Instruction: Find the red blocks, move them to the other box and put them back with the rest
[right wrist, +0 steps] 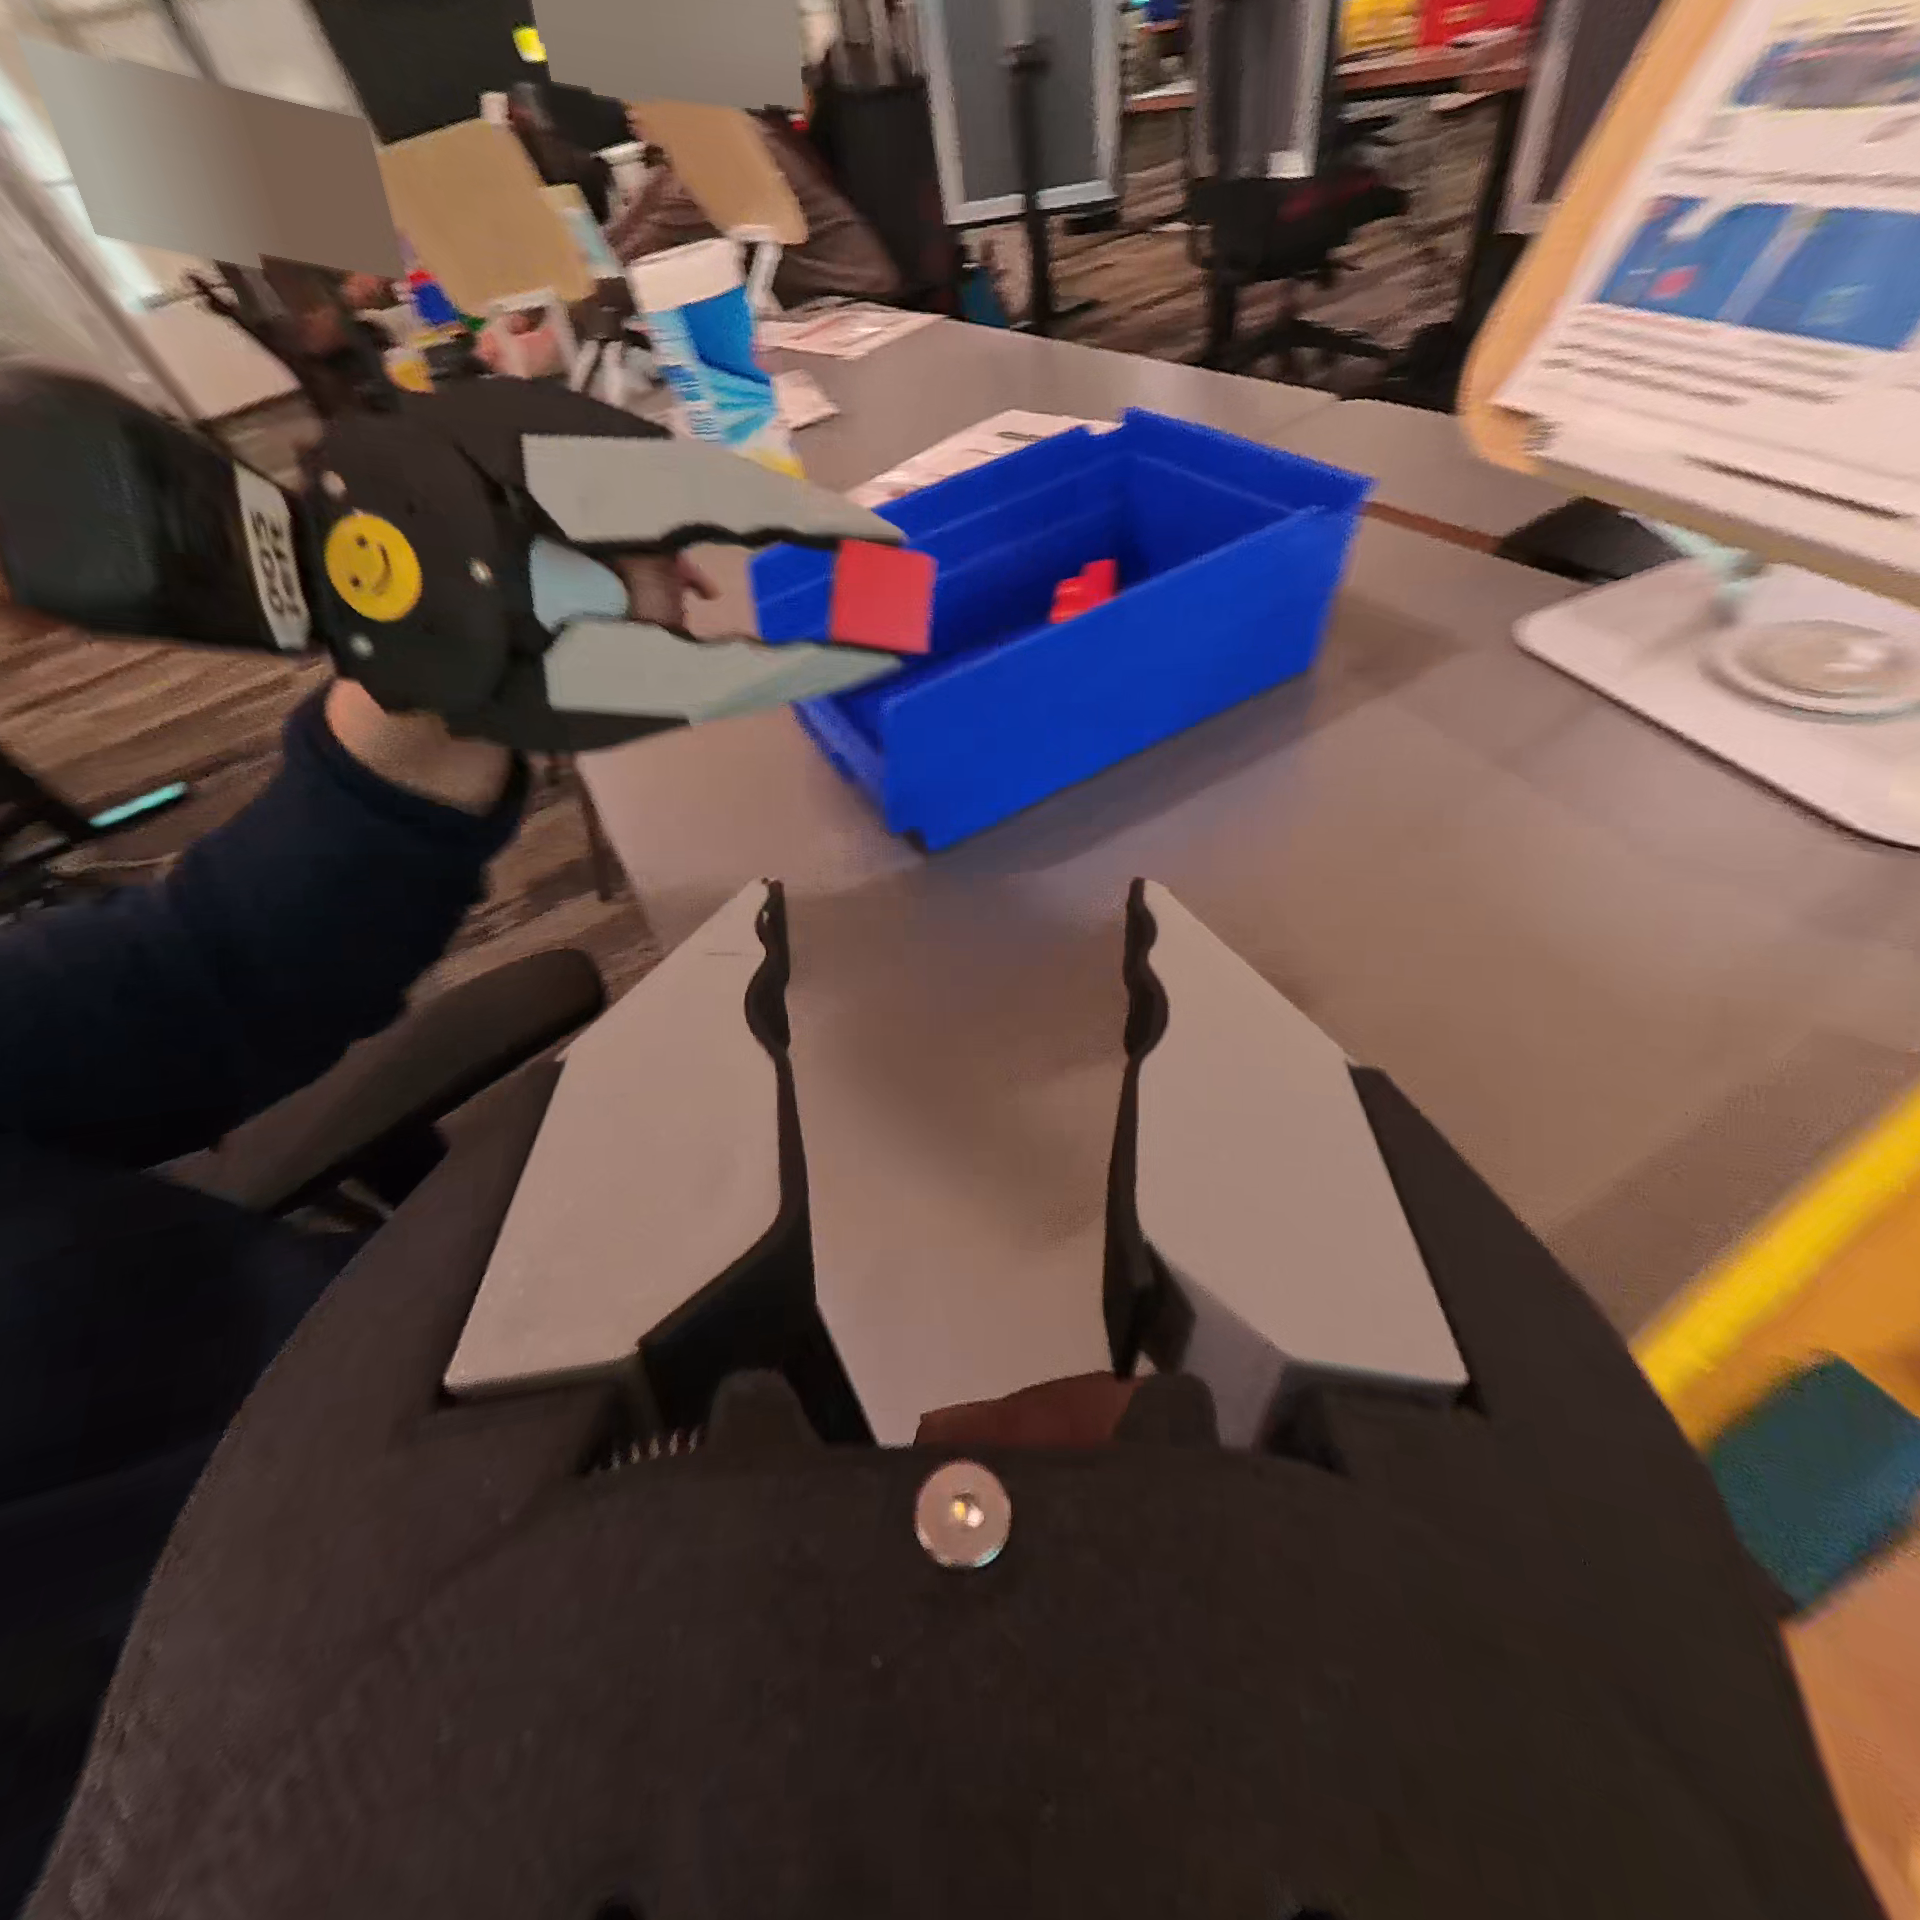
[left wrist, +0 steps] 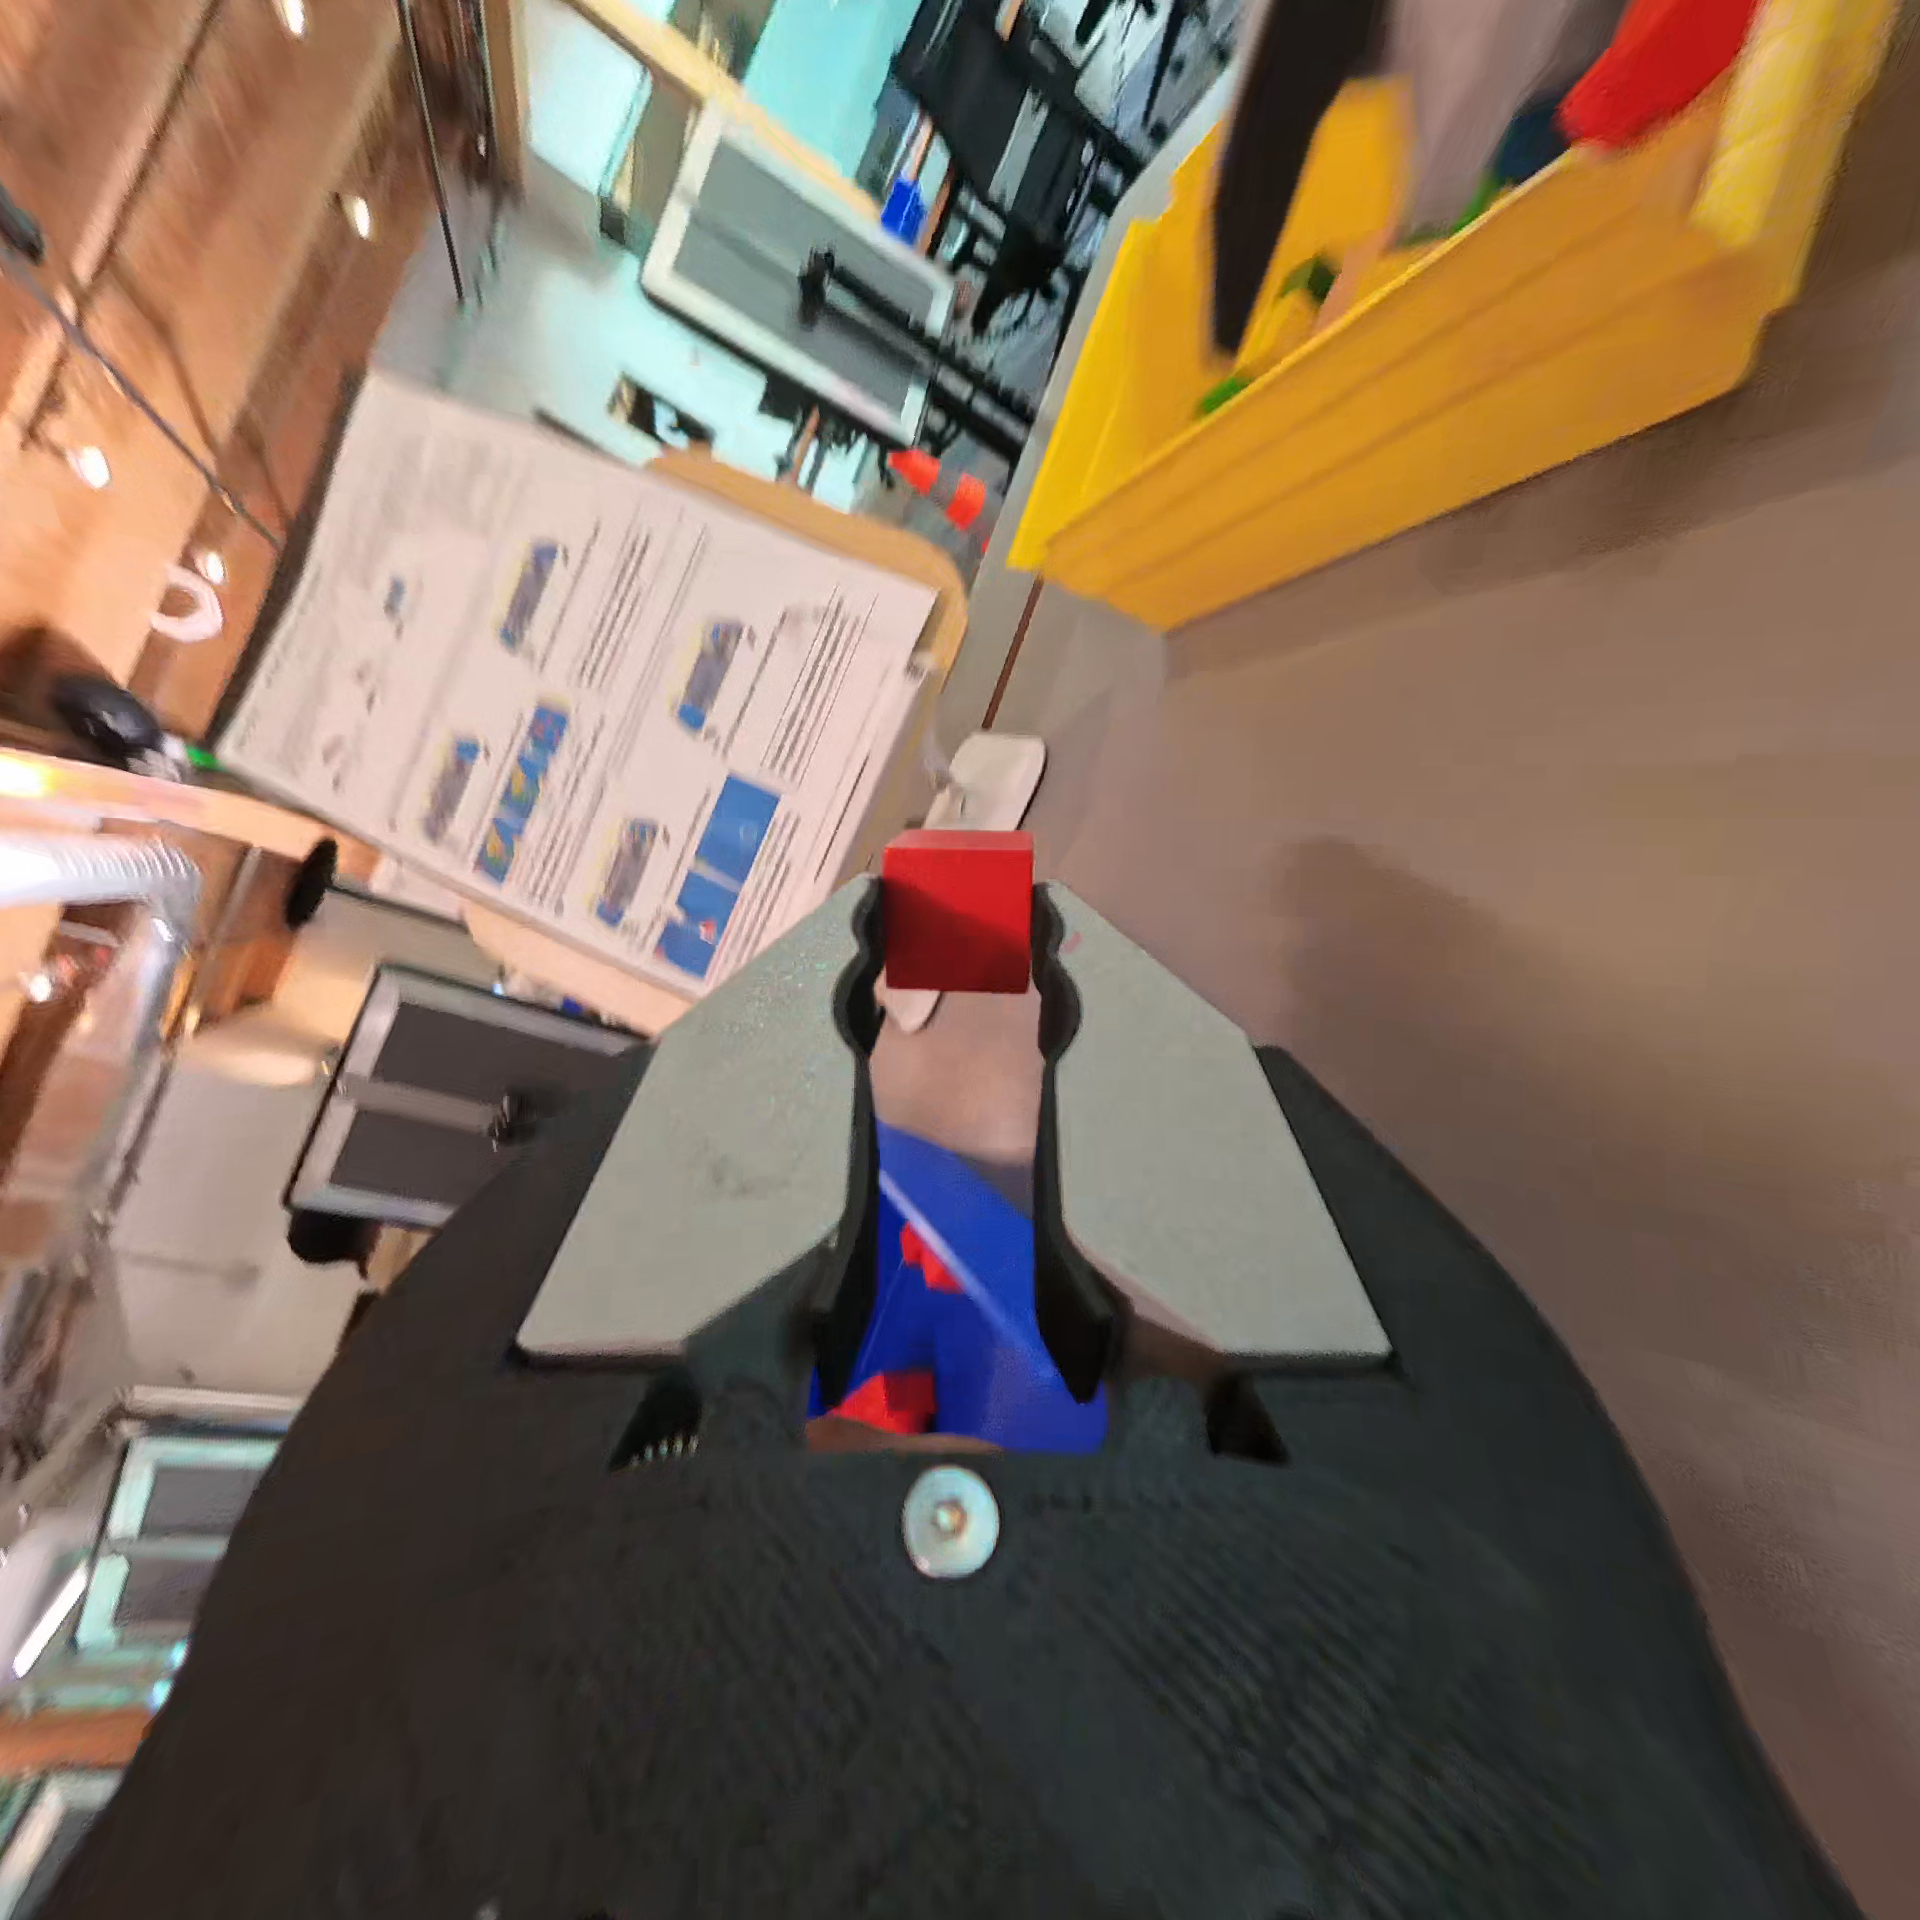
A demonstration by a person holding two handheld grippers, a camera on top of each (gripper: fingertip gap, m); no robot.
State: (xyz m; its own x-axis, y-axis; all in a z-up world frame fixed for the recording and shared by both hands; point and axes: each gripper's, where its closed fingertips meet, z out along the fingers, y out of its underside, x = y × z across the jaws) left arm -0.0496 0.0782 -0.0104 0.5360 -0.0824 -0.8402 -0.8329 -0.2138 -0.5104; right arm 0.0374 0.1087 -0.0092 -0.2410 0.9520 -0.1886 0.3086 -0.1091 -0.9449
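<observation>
My left gripper (left wrist: pixel 956 914) is shut on a red block (left wrist: pixel 958 914) held at its fingertips. In the right wrist view the left gripper (right wrist: pixel 902 601) holds that red block (right wrist: pixel 881 597) in the air at the near left end of the blue box (right wrist: pixel 1101 727). More red blocks (right wrist: pixel 1083 592) lie inside the blue box; they also show between my left fingers (left wrist: pixel 925 1262). The yellow box (left wrist: pixel 1382 405) holds mixed blocks, among them a red one (left wrist: pixel 1652 73). My right gripper (right wrist: pixel 956 904) is open and empty above the grey table (right wrist: pixel 1351 935).
A poster board (right wrist: pixel 1714 260) on a stand with a white base (right wrist: pixel 1714 707) is at the right behind the blue box. A wipes canister (right wrist: pixel 707 343) stands at the far left. The yellow box corner (right wrist: pixel 1797 1330) is at the right. A sleeved arm (right wrist: pixel 260 935) holds the left gripper.
</observation>
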